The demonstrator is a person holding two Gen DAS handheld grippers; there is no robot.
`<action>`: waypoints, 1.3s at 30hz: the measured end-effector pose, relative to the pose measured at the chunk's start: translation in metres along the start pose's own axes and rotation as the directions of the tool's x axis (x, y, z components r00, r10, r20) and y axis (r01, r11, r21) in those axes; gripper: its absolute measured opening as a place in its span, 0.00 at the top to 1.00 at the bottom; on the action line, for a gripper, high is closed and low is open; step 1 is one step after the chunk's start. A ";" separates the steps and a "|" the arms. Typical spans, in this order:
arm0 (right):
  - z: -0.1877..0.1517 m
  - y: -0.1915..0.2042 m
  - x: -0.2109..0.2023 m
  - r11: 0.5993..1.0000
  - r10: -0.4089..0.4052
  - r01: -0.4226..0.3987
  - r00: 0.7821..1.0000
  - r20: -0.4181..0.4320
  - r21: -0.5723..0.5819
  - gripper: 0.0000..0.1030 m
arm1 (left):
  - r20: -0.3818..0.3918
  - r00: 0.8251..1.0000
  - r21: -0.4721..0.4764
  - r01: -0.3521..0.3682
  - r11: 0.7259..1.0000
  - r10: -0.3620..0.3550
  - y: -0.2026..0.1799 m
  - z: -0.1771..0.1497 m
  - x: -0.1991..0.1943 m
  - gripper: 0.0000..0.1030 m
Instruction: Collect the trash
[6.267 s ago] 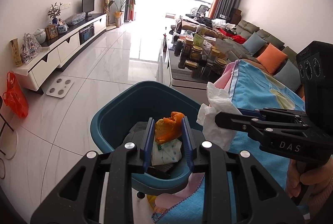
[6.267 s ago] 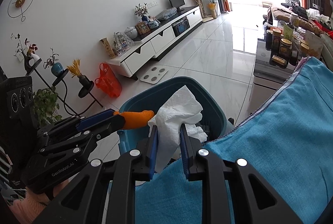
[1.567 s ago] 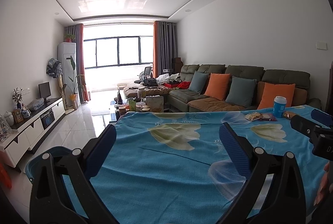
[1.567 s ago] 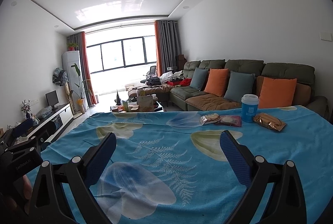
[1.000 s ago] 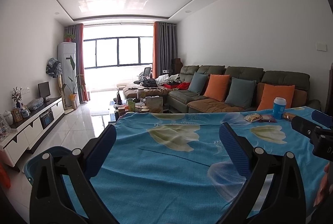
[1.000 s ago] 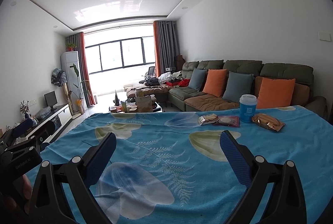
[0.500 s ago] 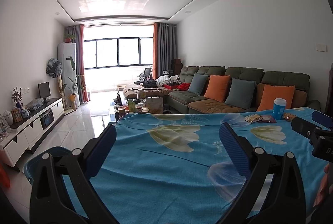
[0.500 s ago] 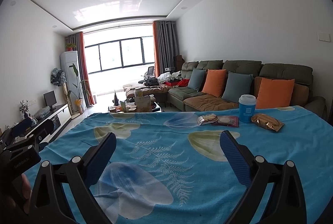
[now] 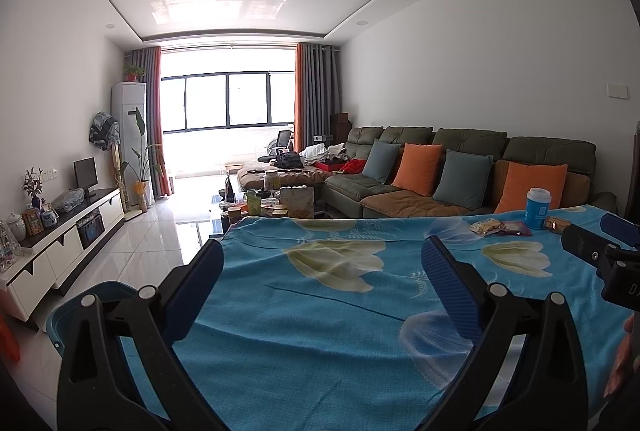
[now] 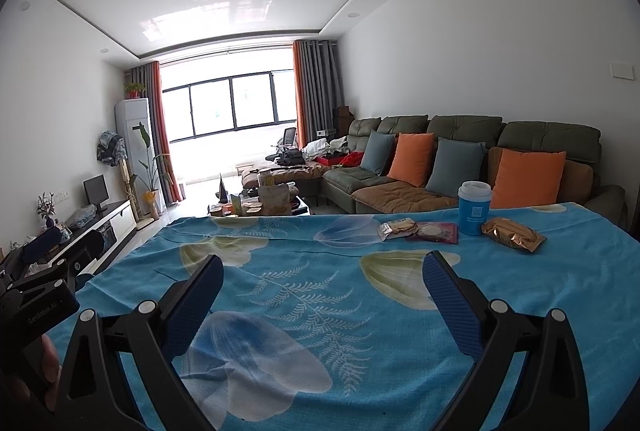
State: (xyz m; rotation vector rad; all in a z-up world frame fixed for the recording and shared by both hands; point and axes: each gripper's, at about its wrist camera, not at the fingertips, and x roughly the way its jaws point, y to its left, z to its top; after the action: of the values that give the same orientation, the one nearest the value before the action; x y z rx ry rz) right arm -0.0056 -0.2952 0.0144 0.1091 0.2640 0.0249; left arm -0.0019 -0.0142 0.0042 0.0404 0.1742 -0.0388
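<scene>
Both grippers hover over a table under a blue flowered cloth (image 10: 320, 291). My left gripper (image 9: 324, 259) is open and empty near the table's left side. My right gripper (image 10: 324, 267) is also open and empty. At the far right of the table lie a silver snack wrapper (image 10: 398, 229), a dark red packet (image 10: 436, 232), a blue paper cup (image 10: 473, 207) and a gold foil packet (image 10: 513, 234). The cup (image 9: 537, 203) and wrappers (image 9: 500, 228) also show in the left wrist view. A teal bin (image 9: 76, 301) stands on the floor by the table's left edge, its inside hidden.
A green sofa (image 10: 460, 159) with orange and grey cushions runs behind the table. A cluttered coffee table (image 9: 272, 201) sits beyond the far edge. A white TV cabinet (image 9: 60, 247) lines the left wall. A hand (image 10: 44, 371) holds the left gripper's body.
Since six seconds ago both grippers have let go of the orange peel and white tissue at the bin, opened, and turned toward the table. Over the last second almost nothing moved.
</scene>
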 end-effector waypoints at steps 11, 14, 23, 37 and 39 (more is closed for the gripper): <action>0.000 0.000 0.000 1.000 0.000 0.000 1.000 0.004 0.001 0.07 | 0.001 1.000 -0.001 0.000 1.000 0.000 0.000 0.001 0.000 0.05; 0.000 0.000 0.001 1.000 -0.001 0.001 1.000 0.002 0.003 0.07 | 0.001 1.000 -0.002 -0.002 1.000 0.002 0.001 0.000 0.000 0.05; 0.000 0.000 0.000 1.000 -0.001 0.001 1.000 0.004 0.003 0.07 | -0.001 1.000 -0.004 0.000 1.000 0.000 0.001 0.001 0.002 0.05; 0.000 -0.001 0.000 1.000 -0.002 0.002 1.000 0.005 0.005 0.07 | 0.000 1.000 -0.005 0.001 1.000 -0.001 0.001 0.002 0.003 0.05; 0.000 -0.001 0.000 1.000 -0.002 0.002 1.000 0.006 0.004 0.07 | 0.001 1.000 -0.004 -0.001 1.000 0.001 0.001 0.002 0.003 0.05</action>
State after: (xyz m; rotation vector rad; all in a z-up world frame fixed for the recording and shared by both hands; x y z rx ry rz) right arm -0.0059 -0.2965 0.0142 0.1133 0.2578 0.0217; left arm 0.0019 -0.0132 0.0057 0.0368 0.1735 -0.0372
